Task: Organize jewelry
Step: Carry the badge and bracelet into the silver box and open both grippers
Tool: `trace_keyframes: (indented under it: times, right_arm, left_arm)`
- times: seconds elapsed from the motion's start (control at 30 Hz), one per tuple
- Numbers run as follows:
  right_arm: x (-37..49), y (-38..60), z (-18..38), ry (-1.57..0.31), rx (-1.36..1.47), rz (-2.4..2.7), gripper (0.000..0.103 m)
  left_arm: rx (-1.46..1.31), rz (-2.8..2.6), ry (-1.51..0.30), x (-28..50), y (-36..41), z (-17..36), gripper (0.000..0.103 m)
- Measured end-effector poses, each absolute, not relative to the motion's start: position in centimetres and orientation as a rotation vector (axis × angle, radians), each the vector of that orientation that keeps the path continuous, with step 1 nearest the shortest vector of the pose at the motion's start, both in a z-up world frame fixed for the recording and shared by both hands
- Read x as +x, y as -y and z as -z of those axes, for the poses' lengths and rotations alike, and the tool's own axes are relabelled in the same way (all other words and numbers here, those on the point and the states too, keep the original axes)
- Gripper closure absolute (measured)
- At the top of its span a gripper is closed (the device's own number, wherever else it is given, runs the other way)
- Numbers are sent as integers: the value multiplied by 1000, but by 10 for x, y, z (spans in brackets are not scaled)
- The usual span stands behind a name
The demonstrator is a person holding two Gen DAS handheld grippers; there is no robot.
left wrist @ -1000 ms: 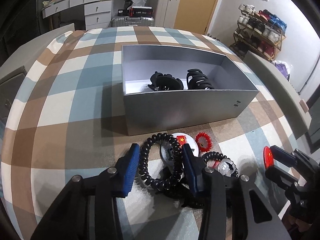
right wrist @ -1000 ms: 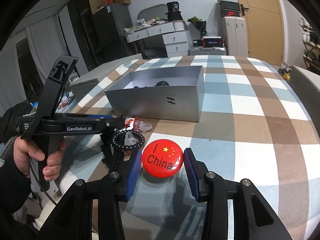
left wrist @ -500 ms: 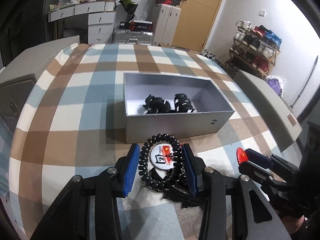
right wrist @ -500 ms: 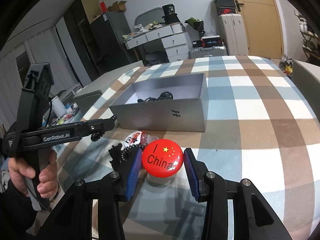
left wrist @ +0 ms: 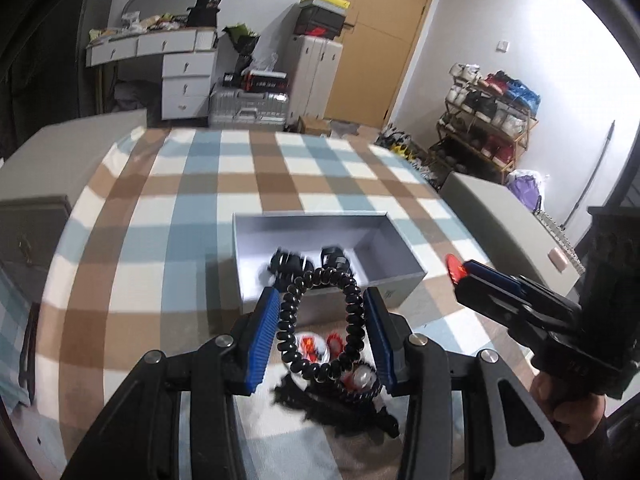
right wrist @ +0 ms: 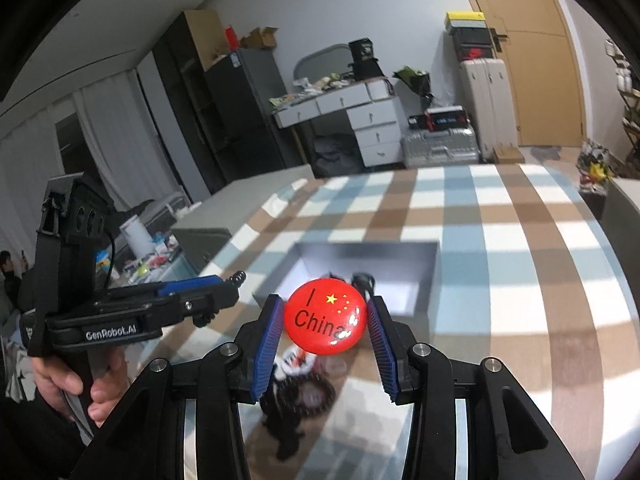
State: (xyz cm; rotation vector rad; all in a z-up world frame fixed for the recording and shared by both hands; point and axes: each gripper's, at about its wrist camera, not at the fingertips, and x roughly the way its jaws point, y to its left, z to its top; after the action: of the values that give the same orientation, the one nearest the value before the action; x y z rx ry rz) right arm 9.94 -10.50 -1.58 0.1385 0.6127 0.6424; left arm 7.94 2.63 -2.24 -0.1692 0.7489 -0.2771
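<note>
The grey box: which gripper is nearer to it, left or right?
Hard to say; neither is clearly nearer. The left gripper holds a black coil tie just before the box. The right gripper holds a red badge likewise.

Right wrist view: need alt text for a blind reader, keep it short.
The right gripper holds a round red badge reading "I China" between its blue pads, lifted above a plaid tablecloth. Behind the badge sits an open grey box; at left, a hand holds the left gripper.
</note>
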Motion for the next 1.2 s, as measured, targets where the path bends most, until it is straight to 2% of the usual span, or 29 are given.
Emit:
trace_keyframes:
  times: [0.57, 1.2]
  right_arm:
    - [171, 101, 16, -653, 158, -667, 61]
    - [199, 87, 47, -731, 141, -670, 61]
  left_arm:
    - [-185, 346, -770, 146, -18, 33, 66]
    - [-219, 369, -817, 166, -20, 52, 66]
